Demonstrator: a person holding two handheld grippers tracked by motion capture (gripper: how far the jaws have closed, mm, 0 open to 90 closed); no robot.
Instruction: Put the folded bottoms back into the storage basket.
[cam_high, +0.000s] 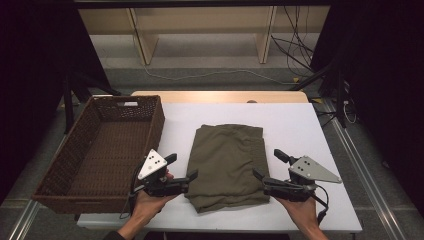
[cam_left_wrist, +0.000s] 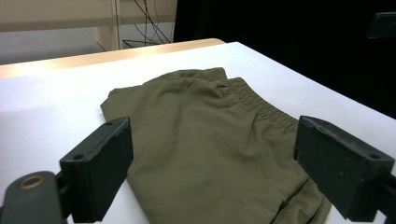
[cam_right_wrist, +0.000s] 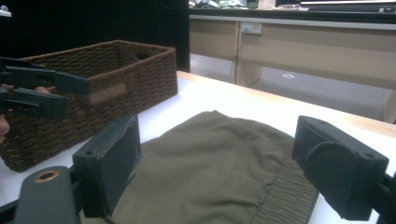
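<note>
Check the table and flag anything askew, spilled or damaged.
Nothing stands out. The folded olive garment lies flat on the white table, roughly square to its edges. The wicker basket sits upright and empty beside it. The left tool and right tool flank the garment, both open.

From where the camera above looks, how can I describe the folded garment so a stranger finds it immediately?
On the white table, right of the brown wicker basket, lies the olive-green folded garment. It is flat, soft cloth with a gathered elastic waistband, the only fabric item there, between the left gripper and the right gripper.
</note>
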